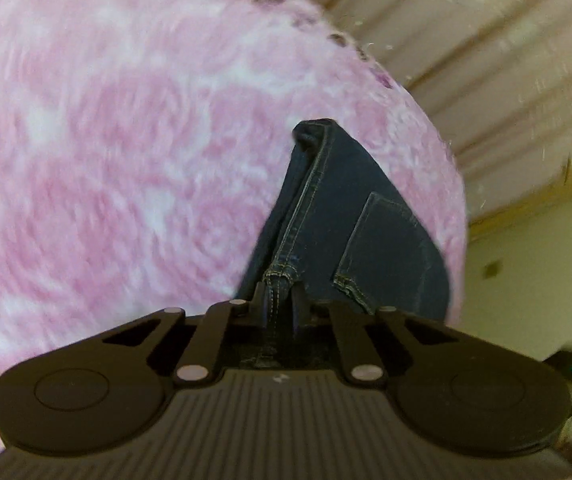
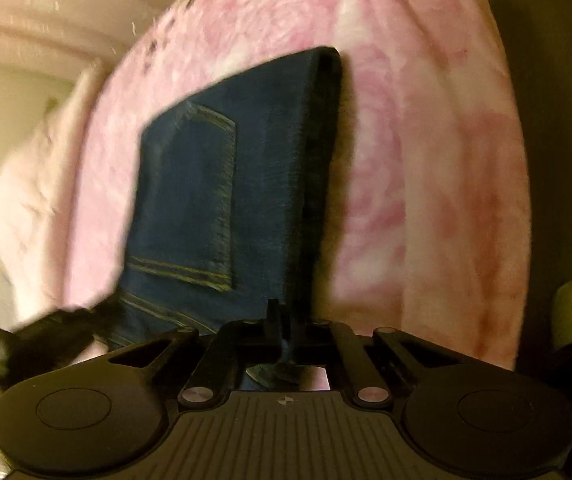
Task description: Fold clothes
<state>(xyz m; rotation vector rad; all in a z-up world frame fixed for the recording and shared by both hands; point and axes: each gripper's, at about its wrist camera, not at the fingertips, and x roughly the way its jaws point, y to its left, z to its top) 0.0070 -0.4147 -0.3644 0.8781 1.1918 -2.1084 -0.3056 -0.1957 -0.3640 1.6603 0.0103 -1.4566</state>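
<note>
Both tools are gripping a pair of dark blue jeans [image 1: 365, 216], which is hanging or stretching over a pink and white plush blanket [image 1: 106, 140] that fills most of each frame. The left tool [image 1: 278, 306], at the lower centre of its frame, is pinching closed on a stitched seam end of the denim, with the fingers pressed onto the cloth. The right tool [image 2: 286, 320] is likewise clamping narrow on an edge of the jeans [image 2: 222, 184] at the lower centre of its view, where a thick doubled edge is running up toward the upper middle.

By my judgement the garment is being carried or laid over mid-fold, since it is already looking doubled lengthwise, with a back pocket [image 2: 194, 196] facing out. The next move is likely calling for keeping both pinches level so the layers are staying aligned as the denim is coming down on the blanket.

The denim is looking stiff and heavy, with yellowish topstitching; the blanket is looking fuzzy and soft, with a swirled rose pattern. Motion blur is softening the edges.
</note>
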